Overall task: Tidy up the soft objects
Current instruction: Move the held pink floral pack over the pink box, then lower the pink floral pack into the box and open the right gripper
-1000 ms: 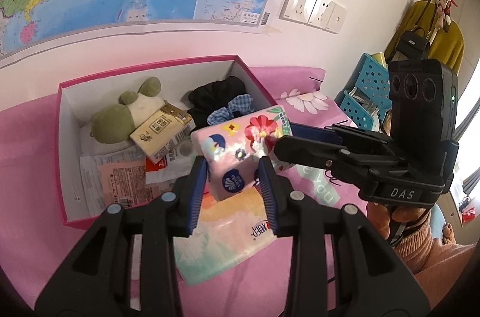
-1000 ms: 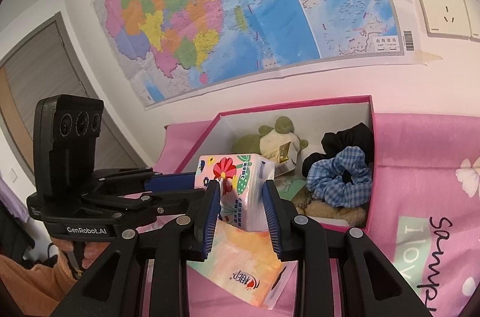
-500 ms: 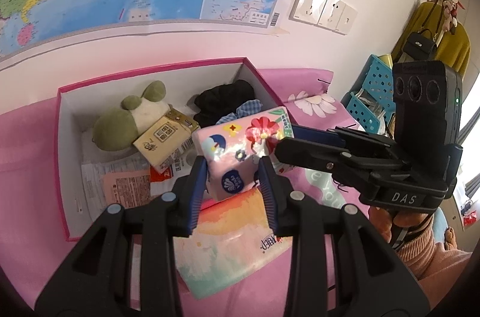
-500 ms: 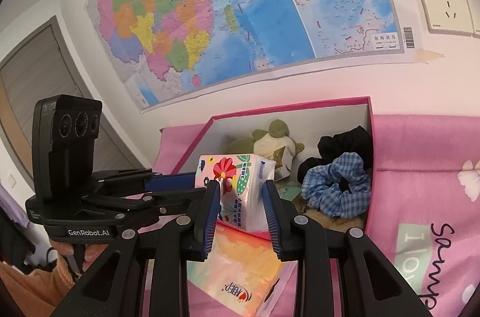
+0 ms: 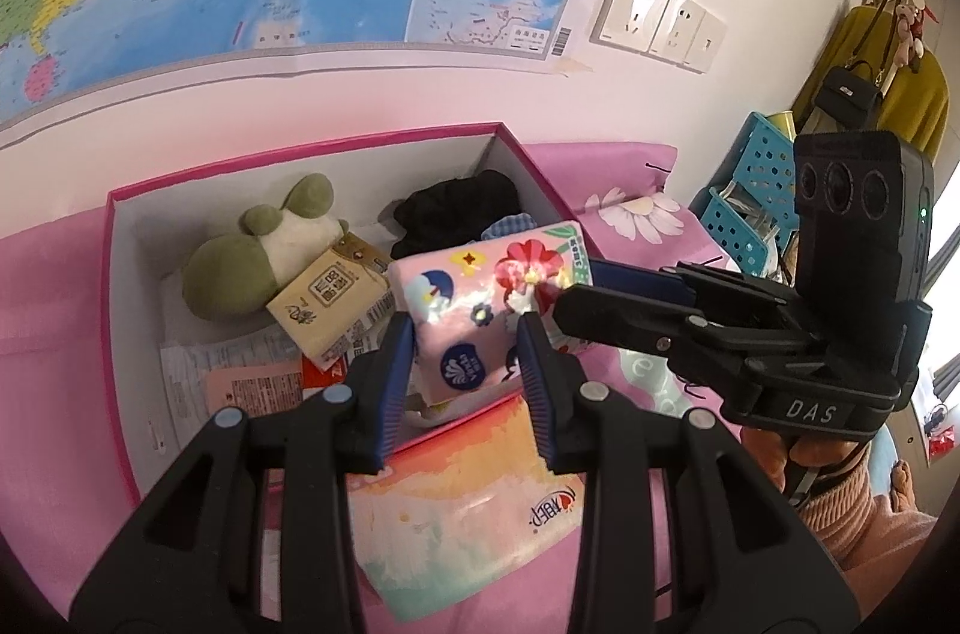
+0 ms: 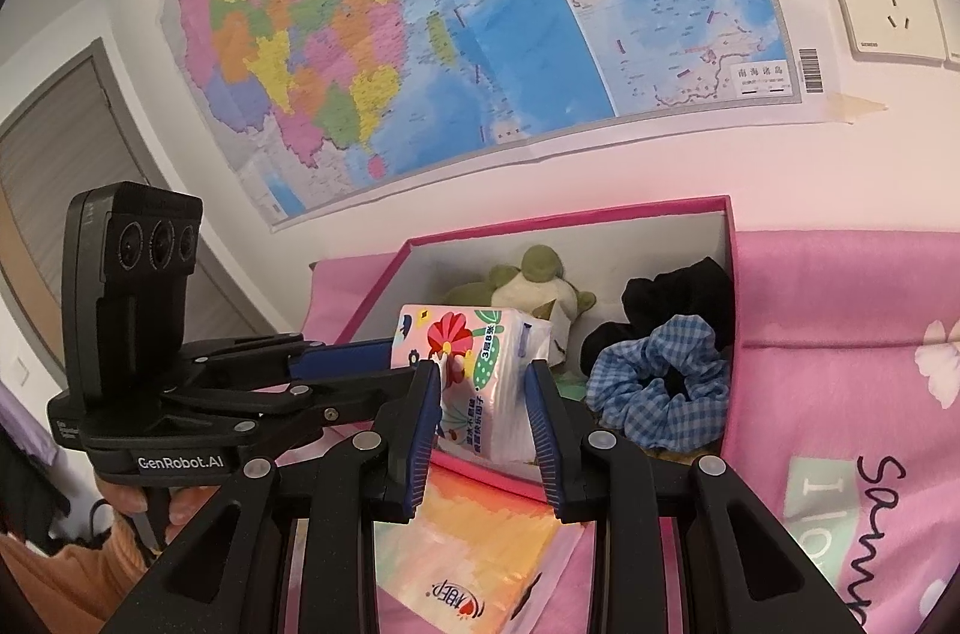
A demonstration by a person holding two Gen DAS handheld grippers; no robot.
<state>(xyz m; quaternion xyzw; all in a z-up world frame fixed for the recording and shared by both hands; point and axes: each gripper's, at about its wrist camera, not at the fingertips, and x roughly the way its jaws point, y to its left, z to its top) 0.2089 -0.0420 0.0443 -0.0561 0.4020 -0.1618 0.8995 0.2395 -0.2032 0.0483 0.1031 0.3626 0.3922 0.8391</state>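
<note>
A floral pink tissue pack [image 5: 480, 310] [image 6: 474, 340] hangs over the near edge of the pink-rimmed box [image 5: 300, 147] [image 6: 570, 217]. My left gripper [image 5: 465, 340] [image 6: 390, 364] is shut on one end of it. My right gripper [image 6: 482, 373] [image 5: 591, 289] is shut on the other end. Inside the box lie a green plush toy [image 5: 240, 268] [image 6: 534, 274], a tan paper pack [image 5: 330, 304], a black scrunchie [image 5: 462, 208] and a blue gingham scrunchie [image 6: 660, 382]. A second tissue pack [image 5: 480, 490] [image 6: 474, 544], peach and orange, lies on the pink cloth in front of the box.
The box stands on a pink cloth [image 6: 840, 394] against a wall with a large map [image 6: 480, 3] and sockets [image 5: 654, 15]. Blue baskets [image 5: 750, 190] and a hanging yellow garment [image 5: 870, 81] are at the right. A hand [image 6: 132, 508] holds each handle.
Both grippers keep their hold on the floral pack, which has barely shifted over the box's near edge.
</note>
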